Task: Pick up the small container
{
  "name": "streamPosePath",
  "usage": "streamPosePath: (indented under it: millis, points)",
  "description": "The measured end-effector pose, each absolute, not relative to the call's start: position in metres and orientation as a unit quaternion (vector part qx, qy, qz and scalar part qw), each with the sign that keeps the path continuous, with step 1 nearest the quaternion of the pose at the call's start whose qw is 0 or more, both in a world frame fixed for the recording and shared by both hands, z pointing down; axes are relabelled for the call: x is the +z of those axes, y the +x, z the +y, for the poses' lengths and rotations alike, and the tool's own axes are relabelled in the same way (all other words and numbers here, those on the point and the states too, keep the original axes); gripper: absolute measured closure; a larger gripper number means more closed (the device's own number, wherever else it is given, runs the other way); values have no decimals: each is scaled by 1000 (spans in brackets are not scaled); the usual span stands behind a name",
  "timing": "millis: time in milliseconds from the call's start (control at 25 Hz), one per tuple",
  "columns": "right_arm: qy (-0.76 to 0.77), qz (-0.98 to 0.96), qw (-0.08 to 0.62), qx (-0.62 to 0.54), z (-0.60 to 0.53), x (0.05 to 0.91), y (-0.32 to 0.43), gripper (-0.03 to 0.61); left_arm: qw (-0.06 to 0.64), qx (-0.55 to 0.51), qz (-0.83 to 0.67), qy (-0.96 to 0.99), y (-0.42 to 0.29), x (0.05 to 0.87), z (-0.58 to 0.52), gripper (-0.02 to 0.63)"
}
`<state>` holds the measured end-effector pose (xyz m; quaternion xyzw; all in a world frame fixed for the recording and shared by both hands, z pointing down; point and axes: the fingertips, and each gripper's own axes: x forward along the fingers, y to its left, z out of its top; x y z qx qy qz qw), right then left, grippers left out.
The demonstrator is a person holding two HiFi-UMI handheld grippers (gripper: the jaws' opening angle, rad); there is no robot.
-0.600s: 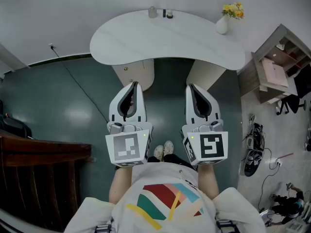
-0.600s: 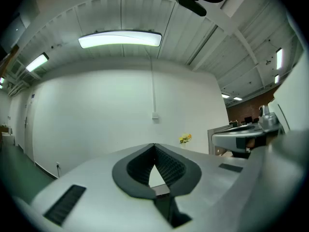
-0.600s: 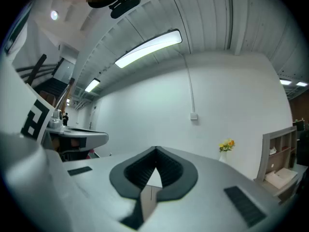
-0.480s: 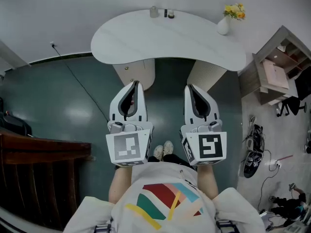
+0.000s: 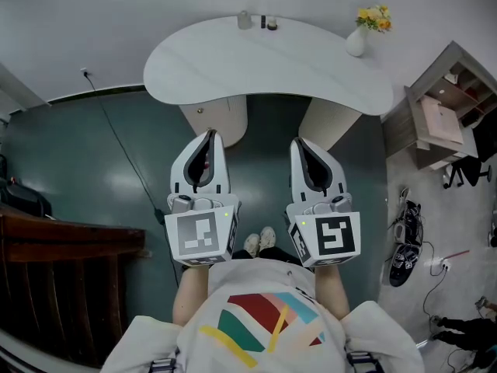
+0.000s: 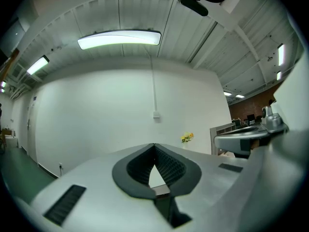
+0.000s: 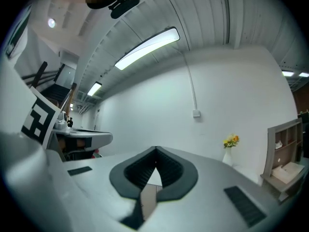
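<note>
Between both pairs of jaws sits nothing: the white left gripper point(image 5: 208, 135) and white right gripper point(image 5: 300, 141) have their dark ribbed pads point(image 6: 170, 166) pinched tip to tip, pointing level. Straight ahead, well apart, the small pale upright container point(image 5: 244, 20) stands at the far edge of the white kidney-shaped table point(image 5: 233, 68), beside a tiny dark object point(image 5: 270, 24). It lies a touch left of centre, so I'd call the left gripper nearer.

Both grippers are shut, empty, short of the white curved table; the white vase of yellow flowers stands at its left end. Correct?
No: the head view shows the white vase of yellow flowers at the right end of the white curved table. The left gripper and right gripper are shut, empty, short of it.
</note>
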<state>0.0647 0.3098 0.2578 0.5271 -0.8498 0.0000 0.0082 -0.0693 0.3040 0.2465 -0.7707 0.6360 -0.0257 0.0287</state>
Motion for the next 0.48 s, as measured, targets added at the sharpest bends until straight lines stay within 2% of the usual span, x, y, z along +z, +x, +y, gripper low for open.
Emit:
streamPosePath:
  millis: [120,480]
  points:
    - [518,-855,-8,6,305,255,73,568,30,-26,638,-769,-65,247,298,597]
    - [506,-862,3,10,284,267,104,567,32,-31,649,-759,-45,254,277,597]
